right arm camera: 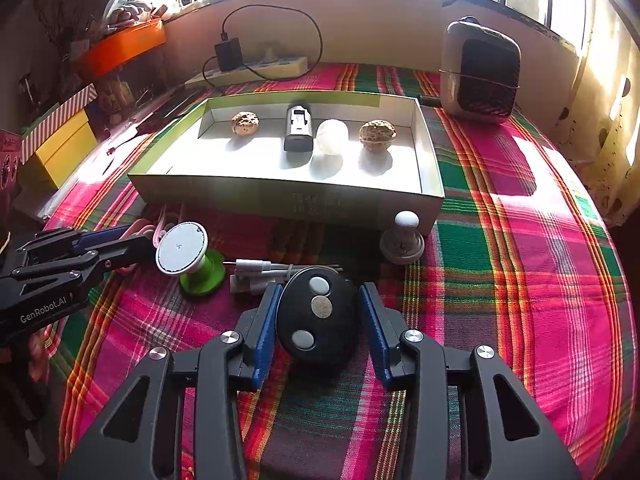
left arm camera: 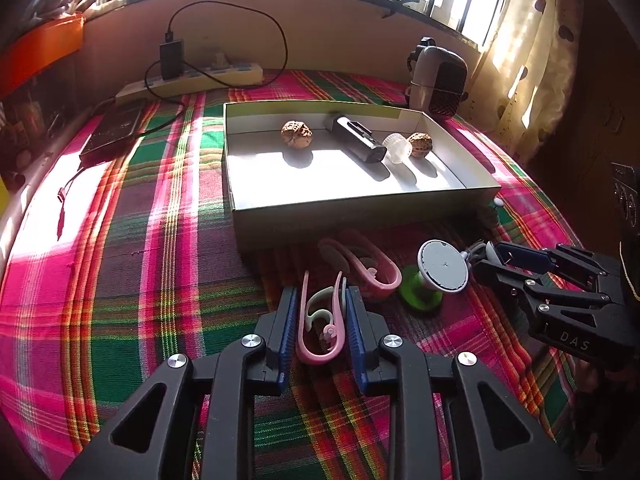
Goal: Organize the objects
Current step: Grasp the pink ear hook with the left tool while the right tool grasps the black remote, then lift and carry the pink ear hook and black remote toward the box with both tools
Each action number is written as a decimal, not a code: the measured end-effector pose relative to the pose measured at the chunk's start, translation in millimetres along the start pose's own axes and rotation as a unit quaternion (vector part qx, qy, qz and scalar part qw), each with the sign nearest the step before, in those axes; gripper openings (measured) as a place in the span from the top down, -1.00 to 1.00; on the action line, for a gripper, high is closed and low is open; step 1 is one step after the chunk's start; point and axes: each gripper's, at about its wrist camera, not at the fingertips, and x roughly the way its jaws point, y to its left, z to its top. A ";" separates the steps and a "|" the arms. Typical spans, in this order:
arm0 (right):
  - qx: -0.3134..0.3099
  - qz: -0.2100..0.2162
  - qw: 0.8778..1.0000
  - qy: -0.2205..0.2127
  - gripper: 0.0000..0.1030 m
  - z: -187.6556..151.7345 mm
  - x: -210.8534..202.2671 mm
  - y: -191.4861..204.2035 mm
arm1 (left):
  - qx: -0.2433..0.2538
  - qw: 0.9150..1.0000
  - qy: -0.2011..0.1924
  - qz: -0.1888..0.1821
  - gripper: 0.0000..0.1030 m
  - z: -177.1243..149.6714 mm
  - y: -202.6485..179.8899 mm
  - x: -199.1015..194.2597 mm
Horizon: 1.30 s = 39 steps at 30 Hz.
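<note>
My left gripper (left arm camera: 321, 295) is shut on a pink clip (left arm camera: 316, 355) that lies on the plaid cloth, its blue pads against the clip's two arms. My right gripper (right arm camera: 320, 286) is shut on a black oval remote (right arm camera: 316, 320) with round buttons, which also rests on the cloth. Just beyond both stands an open grey box (right arm camera: 280, 196) holding two walnuts (right arm camera: 245, 123), a black device (right arm camera: 298, 128) and a white ribbed piece (right arm camera: 332, 136). The right gripper (left arm camera: 486, 258) shows at the right edge of the left wrist view.
On the cloth in front of the box lie a second pink clip (left arm camera: 376, 272), a green-and-white round holder (left arm camera: 442, 270), a white cable bundle (right arm camera: 260, 276) and a wooden stand with a white knob (right arm camera: 404, 240). Behind the box are a power strip (left arm camera: 192, 80) and a heater-like unit (right arm camera: 480, 76).
</note>
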 end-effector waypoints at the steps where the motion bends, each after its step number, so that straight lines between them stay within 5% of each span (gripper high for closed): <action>1: 0.000 0.000 1.000 0.000 0.21 0.0 0.0 0.1 | 0.000 1.000 0.000 0.000 0.58 0.0 -0.1 0.1; 39: 0.001 0.002 1.000 -0.005 0.21 0.4 -3.0 -1.4 | -0.008 1.000 0.002 0.006 0.58 -0.2 -1.5 -3.2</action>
